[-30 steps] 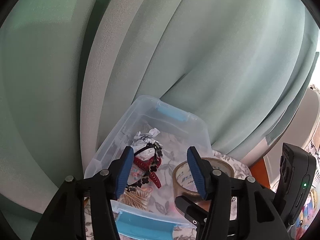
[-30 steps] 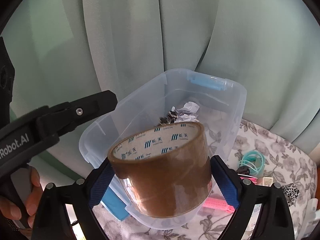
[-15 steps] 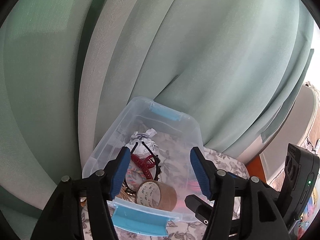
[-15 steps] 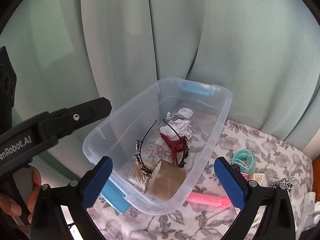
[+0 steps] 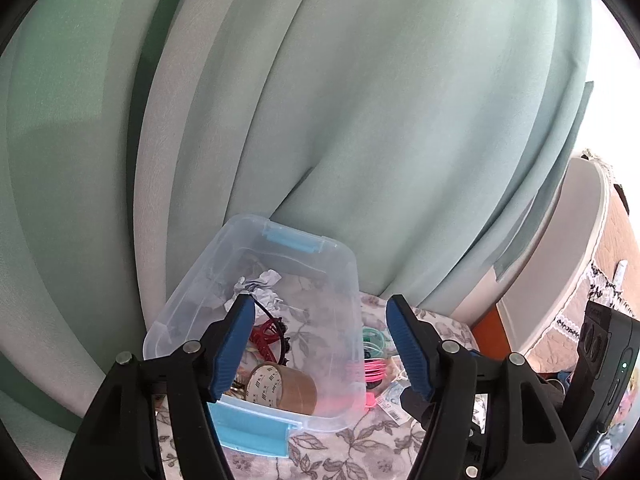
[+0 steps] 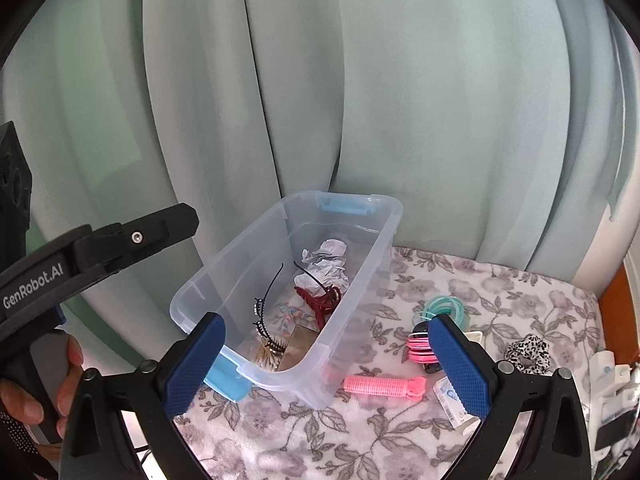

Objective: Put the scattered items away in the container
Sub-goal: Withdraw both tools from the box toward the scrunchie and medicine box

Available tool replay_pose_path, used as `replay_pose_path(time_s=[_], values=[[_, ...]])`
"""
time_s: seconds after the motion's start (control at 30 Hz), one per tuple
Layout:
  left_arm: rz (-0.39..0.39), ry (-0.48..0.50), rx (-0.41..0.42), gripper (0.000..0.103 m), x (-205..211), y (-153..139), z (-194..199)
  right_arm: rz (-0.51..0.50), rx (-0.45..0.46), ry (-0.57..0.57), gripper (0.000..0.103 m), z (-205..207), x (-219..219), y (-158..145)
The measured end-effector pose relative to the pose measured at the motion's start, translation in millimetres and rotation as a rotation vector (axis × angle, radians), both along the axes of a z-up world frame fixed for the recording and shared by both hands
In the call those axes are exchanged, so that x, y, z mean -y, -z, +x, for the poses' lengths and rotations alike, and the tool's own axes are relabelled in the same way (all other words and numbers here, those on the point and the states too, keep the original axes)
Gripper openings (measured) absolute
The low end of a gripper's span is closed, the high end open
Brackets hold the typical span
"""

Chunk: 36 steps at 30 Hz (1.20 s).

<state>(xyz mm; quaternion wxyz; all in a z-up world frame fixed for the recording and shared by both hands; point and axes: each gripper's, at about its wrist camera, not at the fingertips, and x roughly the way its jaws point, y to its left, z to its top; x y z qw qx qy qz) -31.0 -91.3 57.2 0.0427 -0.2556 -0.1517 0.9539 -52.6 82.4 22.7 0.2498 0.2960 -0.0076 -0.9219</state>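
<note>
Here, in the left wrist view, the left gripper (image 5: 320, 344) hangs empty above the clear container (image 5: 348, 264), fingers spread; the tape roll (image 5: 282, 386) lies inside at its near end, beside a red hair claw (image 5: 266, 338) and crumpled paper (image 5: 258, 286)

In the right wrist view, the right gripper (image 6: 326, 364) is also spread and empty. Judging by this, a drop-off is complete; next comes reaching right for the pink roller (image 6: 382, 386) or teal bands (image 6: 442, 306) on the floral cloth (image 6: 500, 300)
</note>
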Motion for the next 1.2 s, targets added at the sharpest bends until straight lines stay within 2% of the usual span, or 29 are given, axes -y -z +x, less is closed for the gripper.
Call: replay_pose_path(time_s=[0.3, 0.7, 0.93, 1.2], values=[[-0.044, 0.053, -0.036, 0.069, -35.1, -24.5, 18.4, -0.073, -0.054, 0.063, 0.103, 26.3, -41.6, -15.8], [-0.112, 0.11, -0.049, 0.069, -87.6, -42.3, 31.1, -0.158, -0.122, 0.167, 0.103, 50.5, -107.3, -26.8], [-0.154, 0.172, -0.033, 0.069, -120.0, -38.1, 30.4, -0.185, -0.136, 0.24, 0.103, 57.3, -140.5, -25.6], [-0.211, 0.223, 0.06, 0.069, -152.4, -15.8, 12.8, -0.21, -0.059, 0.339, 0.103, 45.9, -173.7, -9.7]])
